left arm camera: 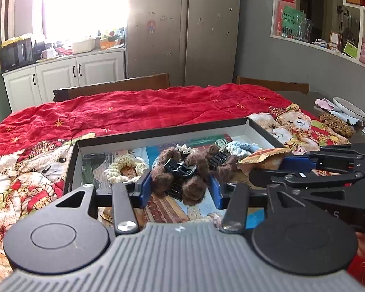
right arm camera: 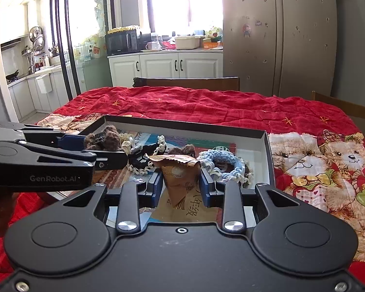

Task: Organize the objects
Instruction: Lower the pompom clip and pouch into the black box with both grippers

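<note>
A shallow black box [left arm camera: 158, 132] lies on the red quilted table cover and holds hair accessories. My left gripper [left arm camera: 178, 186] is shut on a brown fuzzy hair claw [left arm camera: 182, 182] just above the box floor; it also shows in the right wrist view [right arm camera: 107, 137]. My right gripper [right arm camera: 181, 185] is shut on a brown triangular snack packet [right arm camera: 180, 177], also seen in the left wrist view [left arm camera: 262, 157]. A cream scrunchie [left arm camera: 121, 168], a second brown claw [left arm camera: 219, 159], a blue crocheted scrunchie [right arm camera: 227, 163] and a black lace-trimmed clip [right arm camera: 143, 157] lie in the box.
The red bear-print cover [right arm camera: 206, 107] spreads over the table. Two wooden chair backs [left arm camera: 114, 87] stand at the far edge. At the right end of the table are a grey dish [left arm camera: 350, 107] and a dark beaded piece [left arm camera: 335, 123].
</note>
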{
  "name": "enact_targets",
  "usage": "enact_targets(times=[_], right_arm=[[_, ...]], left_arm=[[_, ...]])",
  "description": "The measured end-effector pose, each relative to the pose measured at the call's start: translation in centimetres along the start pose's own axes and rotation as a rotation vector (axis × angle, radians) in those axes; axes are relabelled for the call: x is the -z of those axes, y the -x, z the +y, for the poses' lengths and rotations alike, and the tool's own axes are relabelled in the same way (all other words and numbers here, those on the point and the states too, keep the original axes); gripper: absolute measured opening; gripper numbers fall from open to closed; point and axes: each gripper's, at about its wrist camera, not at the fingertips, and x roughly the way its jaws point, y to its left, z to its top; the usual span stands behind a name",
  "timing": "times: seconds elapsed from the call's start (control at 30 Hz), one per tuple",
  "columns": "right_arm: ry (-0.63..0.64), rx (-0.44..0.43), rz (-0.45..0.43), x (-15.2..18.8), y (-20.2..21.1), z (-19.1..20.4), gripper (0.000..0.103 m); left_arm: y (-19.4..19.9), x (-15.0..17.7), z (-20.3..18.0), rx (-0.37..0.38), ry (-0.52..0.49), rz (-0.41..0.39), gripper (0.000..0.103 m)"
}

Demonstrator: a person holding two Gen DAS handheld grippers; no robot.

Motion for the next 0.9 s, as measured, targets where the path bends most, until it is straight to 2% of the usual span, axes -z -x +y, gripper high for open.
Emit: enact_targets(times=[0.9], right_arm=[[-0.013, 0.015, 0.042, 1.2, -2.3, -0.5, 0.031]], left_arm=[[-2.3, 1.3, -0.1, -0.007, -0.020, 0.060, 0.052]])
